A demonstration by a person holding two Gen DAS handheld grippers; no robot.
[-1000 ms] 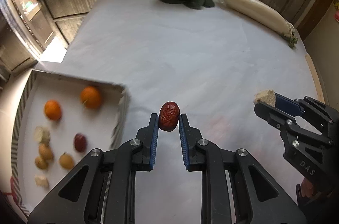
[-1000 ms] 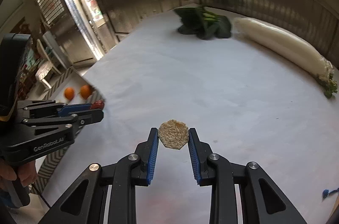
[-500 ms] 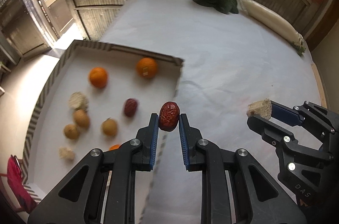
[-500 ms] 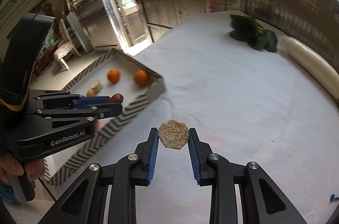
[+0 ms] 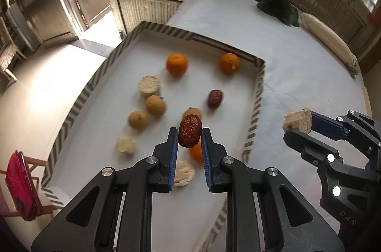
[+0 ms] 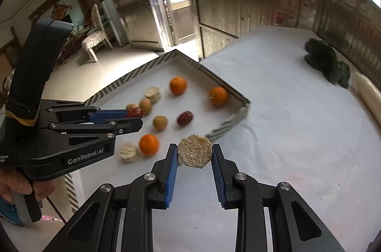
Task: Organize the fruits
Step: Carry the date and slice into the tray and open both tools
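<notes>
1. An orange [image 5: 196,153] and a pale round piece [image 5: 182,173] lie partly hidden behind the left gripper [image 5: 189,133] and its red date [image 5: 190,131].
2. Beyond the date, a brown fruit [image 5: 192,112] shows only its blurred top.
3. The tray [image 5: 78,104] wall nearest the gripper is smeared and cut off by its arms.
4. Far ahead, the dark greens [image 6: 327,62] are too blurred to identify.

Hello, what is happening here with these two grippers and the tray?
A person is sorting fruit into a striped tray with two hand-held grippers. The left gripper is shut on a red date above the tray. The right gripper is shut on a beige hexagonal piece over the table, just short of the tray. Oranges, another date and brown fruits already lie inside.
</notes>
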